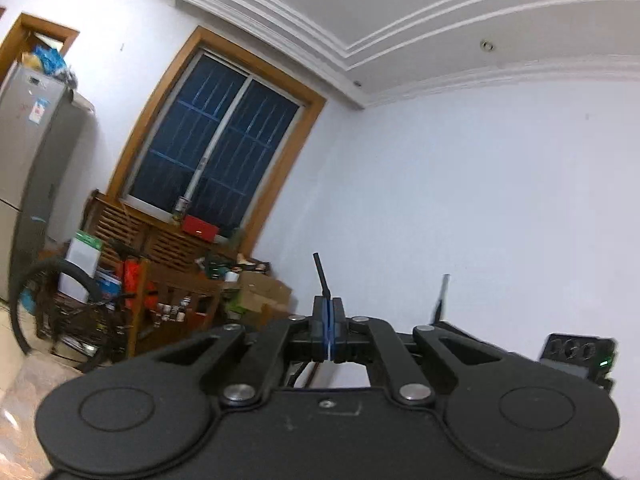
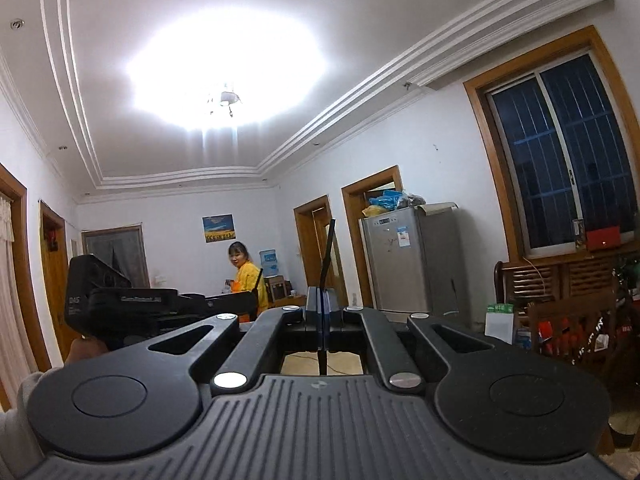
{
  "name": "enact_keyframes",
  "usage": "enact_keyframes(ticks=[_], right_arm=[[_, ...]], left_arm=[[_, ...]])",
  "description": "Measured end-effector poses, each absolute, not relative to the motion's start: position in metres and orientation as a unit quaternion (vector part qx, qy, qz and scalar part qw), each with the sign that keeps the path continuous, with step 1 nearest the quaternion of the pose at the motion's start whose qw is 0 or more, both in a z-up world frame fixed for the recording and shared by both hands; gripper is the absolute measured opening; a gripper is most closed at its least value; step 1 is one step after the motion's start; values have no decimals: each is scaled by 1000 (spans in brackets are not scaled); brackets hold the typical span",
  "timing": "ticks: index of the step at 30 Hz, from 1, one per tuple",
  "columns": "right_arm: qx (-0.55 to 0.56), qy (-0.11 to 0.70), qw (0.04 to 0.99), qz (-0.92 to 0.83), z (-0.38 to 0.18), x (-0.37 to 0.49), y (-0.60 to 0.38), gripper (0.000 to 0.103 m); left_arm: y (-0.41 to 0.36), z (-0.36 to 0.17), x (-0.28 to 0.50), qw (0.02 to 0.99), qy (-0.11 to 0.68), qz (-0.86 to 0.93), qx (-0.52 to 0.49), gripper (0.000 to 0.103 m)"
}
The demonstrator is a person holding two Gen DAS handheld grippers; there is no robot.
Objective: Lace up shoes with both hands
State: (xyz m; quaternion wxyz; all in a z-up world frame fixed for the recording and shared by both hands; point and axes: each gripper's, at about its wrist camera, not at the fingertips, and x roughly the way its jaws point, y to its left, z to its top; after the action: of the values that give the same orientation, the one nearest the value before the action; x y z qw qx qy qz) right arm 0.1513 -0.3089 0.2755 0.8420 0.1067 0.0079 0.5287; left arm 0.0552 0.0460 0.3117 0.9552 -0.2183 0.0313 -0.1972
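No shoe shows in either view; both cameras point up at the walls and ceiling. My left gripper (image 1: 329, 304) is shut on a black lace end (image 1: 321, 276) that sticks up above its blue pads. My right gripper (image 2: 322, 298) is shut on the other black lace end (image 2: 328, 256), which rises above the fingers and also runs down below them. The right gripper's body (image 1: 576, 354) and its lace tip (image 1: 442, 294) show at the right of the left wrist view. The left gripper's body (image 2: 120, 300) shows at the left of the right wrist view, held by a hand.
A dark window (image 1: 216, 144) with a wooden frame, a silver fridge (image 2: 412, 264), and wooden shelves (image 1: 168, 284) cluttered with boxes stand along the wall. A bicycle wheel (image 1: 48, 312) leans nearby. A person in yellow (image 2: 246, 276) stands far back under a bright ceiling lamp (image 2: 228, 100).
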Motion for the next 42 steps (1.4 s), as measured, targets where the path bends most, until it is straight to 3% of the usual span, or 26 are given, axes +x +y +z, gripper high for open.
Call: enact_keyframes(ticks=[31,42], right_arm=[[42,-7,836,548,311,148,-289,2],[31,5,845,534,302,151,-295,2]], left_arm=[[43,366,22,968,4,-200,-154,1],[52,353,28,967,38,-207,-144,2]])
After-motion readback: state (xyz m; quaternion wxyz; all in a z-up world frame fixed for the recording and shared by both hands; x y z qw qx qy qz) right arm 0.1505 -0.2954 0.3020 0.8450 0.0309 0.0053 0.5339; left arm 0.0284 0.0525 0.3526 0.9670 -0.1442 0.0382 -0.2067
